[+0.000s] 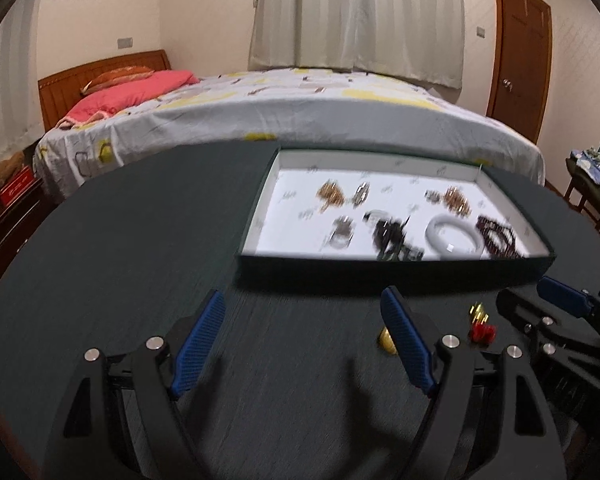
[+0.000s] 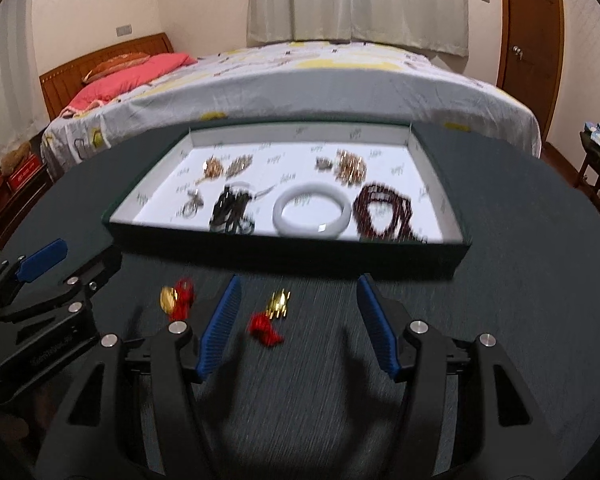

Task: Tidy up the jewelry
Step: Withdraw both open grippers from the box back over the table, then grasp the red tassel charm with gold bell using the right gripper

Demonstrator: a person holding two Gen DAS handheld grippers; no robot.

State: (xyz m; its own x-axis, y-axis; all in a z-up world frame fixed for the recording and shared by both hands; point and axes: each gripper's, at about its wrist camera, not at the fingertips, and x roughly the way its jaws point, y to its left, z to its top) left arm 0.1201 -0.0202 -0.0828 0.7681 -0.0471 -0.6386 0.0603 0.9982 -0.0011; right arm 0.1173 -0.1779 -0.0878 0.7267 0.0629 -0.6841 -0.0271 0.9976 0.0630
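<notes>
- The left gripper (image 1: 304, 308) hangs over the dark round table (image 1: 120, 240) with its jaws spread wide and nothing between the blue pads.
- A small gold charm (image 1: 386, 338) lies on the table just outside its right-hand finger, partly hidden by that finger.
- The right gripper (image 2: 298, 294) stands beside it, jaws parted about halfway and holding nothing.
- A gold-and-red tasselled ornament (image 2: 270, 316) lies on the table between the right gripper's fingers, nearer the left-hand one; no pad touches it.
- A second gold-and-red piece (image 2: 176, 298) lies just outside that left-hand finger, between the two grippers.
- Ahead of both grippers sits the green tray (image 2: 284, 250) with a white floor.
- In the tray, straight beyond the right gripper, lie a white bangle (image 2: 312, 211), a dark red bead string (image 2: 384, 212) to its right and black beads (image 2: 232, 212) to its left; smaller gold pieces lie further back, blurred.
- A bed (image 1: 300, 112) stands beyond the table.
</notes>
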